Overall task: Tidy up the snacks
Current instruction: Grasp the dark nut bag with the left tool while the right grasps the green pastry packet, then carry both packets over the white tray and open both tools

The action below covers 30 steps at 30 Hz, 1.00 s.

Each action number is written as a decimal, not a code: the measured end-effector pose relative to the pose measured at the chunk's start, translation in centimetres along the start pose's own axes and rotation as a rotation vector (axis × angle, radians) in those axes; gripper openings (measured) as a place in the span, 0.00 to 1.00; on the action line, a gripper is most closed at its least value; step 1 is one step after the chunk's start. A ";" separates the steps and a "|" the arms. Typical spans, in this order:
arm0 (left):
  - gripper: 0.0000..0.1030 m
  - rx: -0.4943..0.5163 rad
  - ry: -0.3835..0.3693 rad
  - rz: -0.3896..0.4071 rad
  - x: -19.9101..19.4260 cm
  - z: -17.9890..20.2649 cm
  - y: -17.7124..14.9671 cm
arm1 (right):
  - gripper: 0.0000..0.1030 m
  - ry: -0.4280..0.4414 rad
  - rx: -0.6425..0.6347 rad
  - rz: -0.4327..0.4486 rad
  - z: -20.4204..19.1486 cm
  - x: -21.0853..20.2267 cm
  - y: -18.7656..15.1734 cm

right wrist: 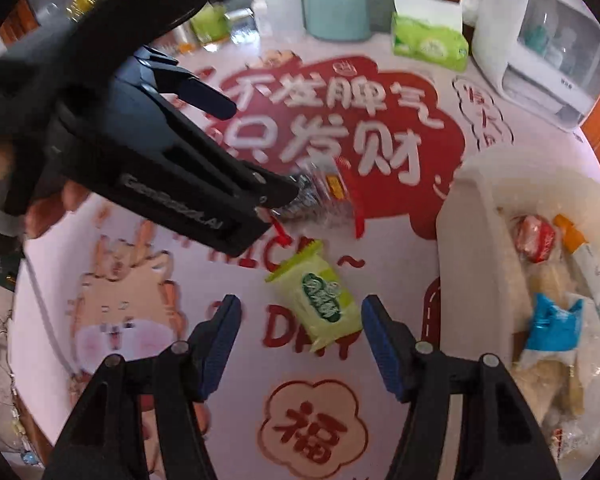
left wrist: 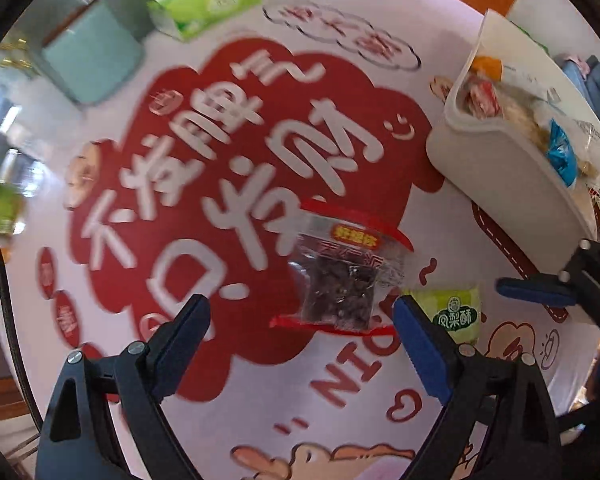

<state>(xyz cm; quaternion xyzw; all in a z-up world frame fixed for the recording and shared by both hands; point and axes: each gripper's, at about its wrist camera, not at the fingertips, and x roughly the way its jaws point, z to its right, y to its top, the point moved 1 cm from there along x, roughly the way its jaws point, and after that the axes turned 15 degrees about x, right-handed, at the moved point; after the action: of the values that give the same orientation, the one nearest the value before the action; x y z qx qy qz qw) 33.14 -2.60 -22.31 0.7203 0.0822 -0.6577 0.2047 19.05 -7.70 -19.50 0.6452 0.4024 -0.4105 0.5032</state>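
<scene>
**Both grippers poised over the last two loose snacks**

The step in hand looks like the reach before a pickup: two packets lie on the printed tablecloth (left wrist: 220, 140), and each gripper hangs over one, pointing steeply down.

The left gripper (left wrist: 300, 332) has its jaws spread wide with nothing clamped. The clear packet of dark dried fruit (left wrist: 340, 280), with red strips at both ends, lies flat on the cloth just ahead of the gap, toward the 1 o'clock side of the left wrist view.

The right gripper (right wrist: 300, 340) is also open and empty. The green pineapple-cake packet (right wrist: 320, 296) lies between its pads in the right wrist view, tilted, apparently not pressed by either one.

The white bin (right wrist: 472, 264), already holding several wrapped snacks, sits at 3 o'clock in the right wrist view, near both packets.

Next, I judge, each gripper needs to sink onto its packet and close. The left one must shift slightly toward 1 o'clock to centre the flat, slippery bag. Both loads then go to the bin.
</scene>
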 end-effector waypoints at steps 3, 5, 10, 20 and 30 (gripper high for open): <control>0.90 0.012 -0.025 -0.022 1.6 0.0 0.3 | 0.61 -0.021 0.032 -0.018 0.8 2.4 -0.2; 0.90 0.018 -0.032 -0.033 2.6 -0.1 0.4 | 0.61 -0.045 0.054 -0.020 1.3 3.5 -0.3; 0.85 0.007 -0.072 -0.026 3.4 -0.1 0.4 | 0.57 -0.048 0.043 0.021 1.2 4.0 -0.7; 0.66 -0.008 -0.081 -0.001 3.0 0.4 0.5 | 0.37 -0.058 0.075 0.023 1.2 2.9 -2.6; 0.36 -0.067 -0.047 0.062 0.9 1.3 -0.7 | 0.37 -0.033 0.111 0.008 0.7 0.7 -6.0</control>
<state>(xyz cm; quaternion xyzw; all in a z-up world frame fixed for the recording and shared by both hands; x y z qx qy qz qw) 31.79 -2.61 -23.39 0.6995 0.0769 -0.6647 0.2508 13.60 -7.26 -22.21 0.6669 0.3683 -0.4407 0.4746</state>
